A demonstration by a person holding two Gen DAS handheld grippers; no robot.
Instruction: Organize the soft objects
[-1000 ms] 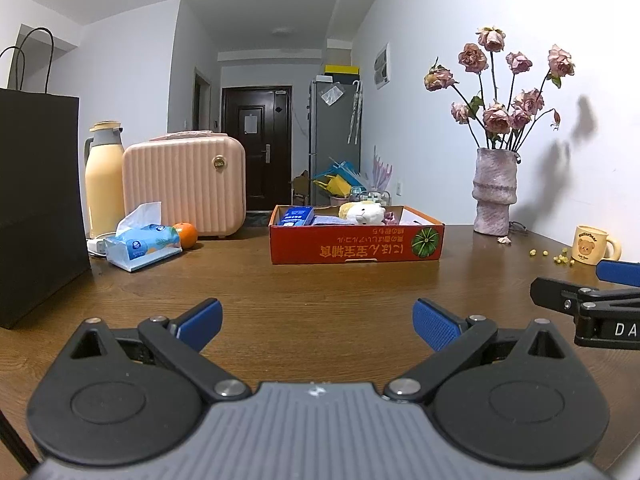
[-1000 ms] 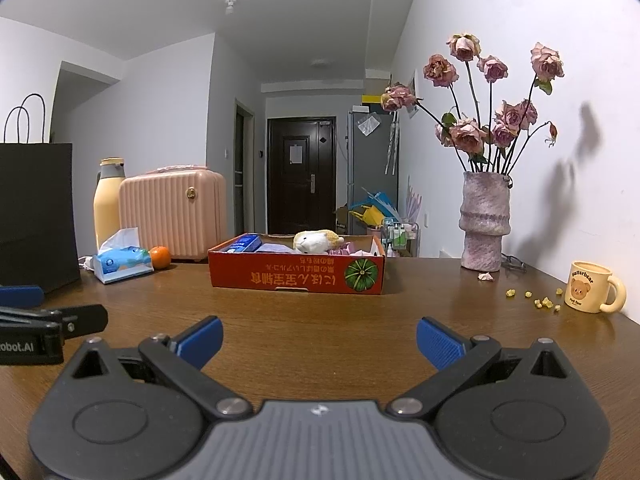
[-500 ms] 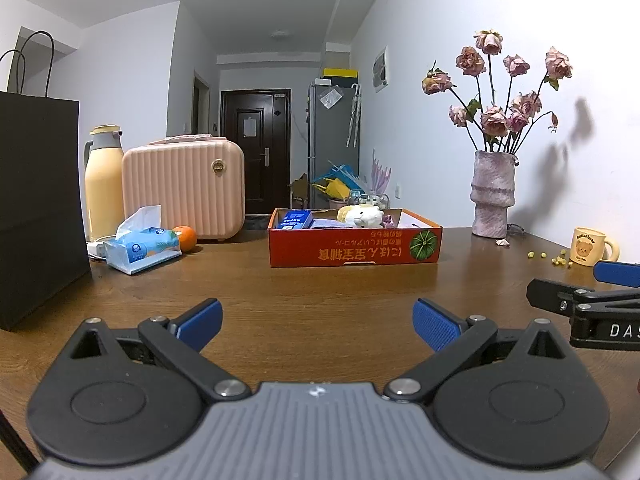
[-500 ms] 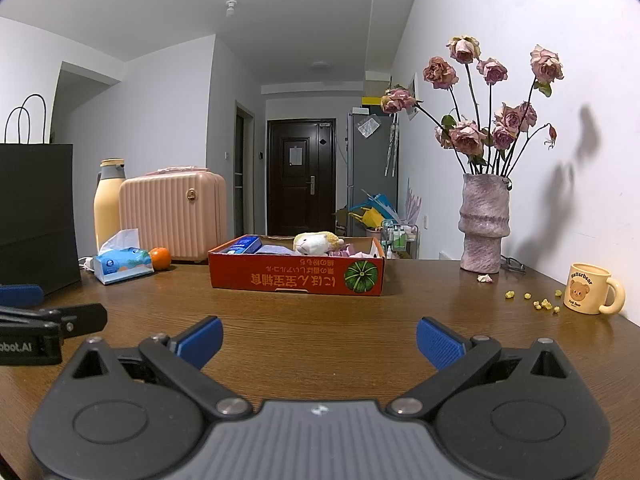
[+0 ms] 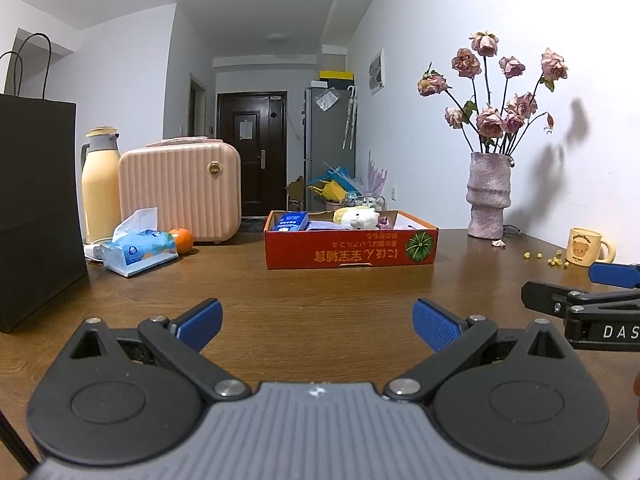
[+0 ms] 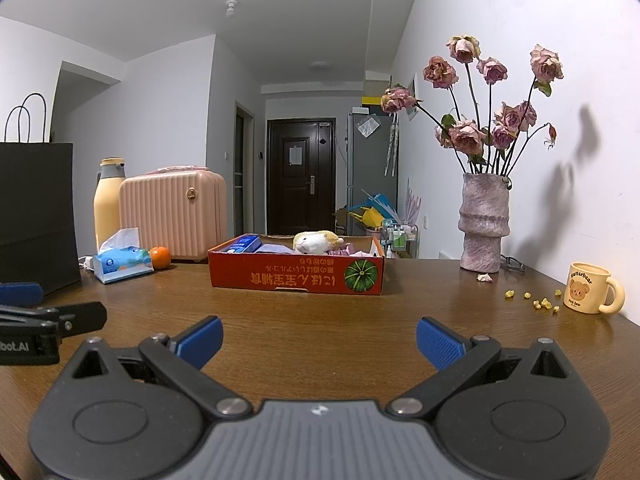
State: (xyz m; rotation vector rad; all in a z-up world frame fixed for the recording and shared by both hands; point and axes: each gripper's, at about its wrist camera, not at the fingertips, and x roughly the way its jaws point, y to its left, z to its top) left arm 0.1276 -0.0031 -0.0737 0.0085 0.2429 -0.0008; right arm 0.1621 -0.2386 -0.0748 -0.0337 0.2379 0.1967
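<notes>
Here both grippers are hovering low over the wooden surface [image 5: 320, 292], the left gripper [image 5: 316, 322] and the right gripper [image 6: 318, 340] each standing with fingers spread wide and nothing between them. The soft things are sitting well ahead: a plush toy [image 6: 316, 242] and a blue packet [image 6: 244, 244] are lying inside the red cardboard box [image 6: 296, 276], while a tissue pack [image 5: 138, 248] is resting outside it, beside an orange [image 5: 182, 240]. That fits sorting either under way or finished. Any reach is going to want a level approach over the box's near wall, pinching the plush at its bulk.
</notes>
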